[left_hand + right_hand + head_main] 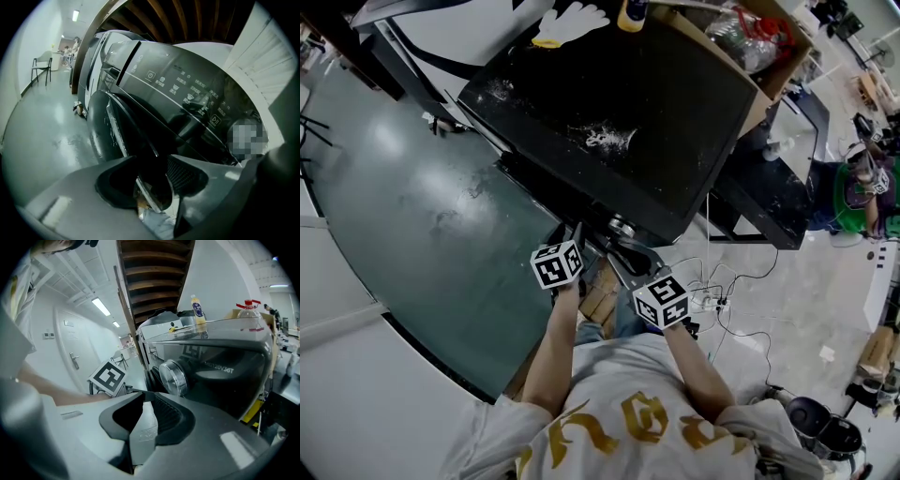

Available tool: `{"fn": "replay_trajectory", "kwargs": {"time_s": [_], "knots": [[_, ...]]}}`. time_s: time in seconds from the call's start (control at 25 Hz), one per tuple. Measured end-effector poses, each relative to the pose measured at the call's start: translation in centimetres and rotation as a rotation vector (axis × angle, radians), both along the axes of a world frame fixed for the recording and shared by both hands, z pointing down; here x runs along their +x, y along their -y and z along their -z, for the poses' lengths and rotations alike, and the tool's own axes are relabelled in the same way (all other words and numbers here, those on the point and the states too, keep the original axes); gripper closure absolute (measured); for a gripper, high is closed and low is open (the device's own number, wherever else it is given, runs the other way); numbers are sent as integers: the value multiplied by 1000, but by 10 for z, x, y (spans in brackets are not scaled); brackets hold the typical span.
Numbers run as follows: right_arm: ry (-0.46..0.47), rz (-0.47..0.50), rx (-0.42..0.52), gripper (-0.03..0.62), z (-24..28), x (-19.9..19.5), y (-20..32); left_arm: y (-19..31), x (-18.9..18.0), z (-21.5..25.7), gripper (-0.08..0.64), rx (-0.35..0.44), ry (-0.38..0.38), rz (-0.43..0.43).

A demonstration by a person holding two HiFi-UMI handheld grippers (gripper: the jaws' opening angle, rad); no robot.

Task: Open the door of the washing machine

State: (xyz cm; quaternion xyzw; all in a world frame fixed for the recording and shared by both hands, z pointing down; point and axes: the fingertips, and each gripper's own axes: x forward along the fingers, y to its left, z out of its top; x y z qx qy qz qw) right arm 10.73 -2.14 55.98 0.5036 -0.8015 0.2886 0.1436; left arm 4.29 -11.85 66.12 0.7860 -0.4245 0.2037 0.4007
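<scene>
- Door of the washing machine sits on the front face, below the person's forearms. Its dark edge with a bright rim runs between the jaws of the left tool, which pinch it.
- Whether the door is already off its latch I cannot tell.
- Right tool is pressed together on nothing, held just beside the chrome dial.
- Risks, as I judge them:
  - The grip is on a thin, curved edge, so a pull along the rim rather than outward could slide the jaws off.
  - A hard tug against a stuck latch could jolt the cabinet and tip the yellow bottle or the red-capped spray bottle standing on top.
  - The idle tool could knock the dial.
- Writing:
  - "120V36T" can be read on the front by the dial — any letters before it are unclear.
  - The control panel carries icons and a play/pause mark; its small captions are unreadable.
</scene>
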Motion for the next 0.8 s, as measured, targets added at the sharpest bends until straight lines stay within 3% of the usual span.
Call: {"fn": "replay_trajectory", "kwargs": {"time_s": [0.8], "knots": [[0, 45, 20, 514, 2, -28, -4, -27, -46, -4, 392, -37, -10, 23]]}}
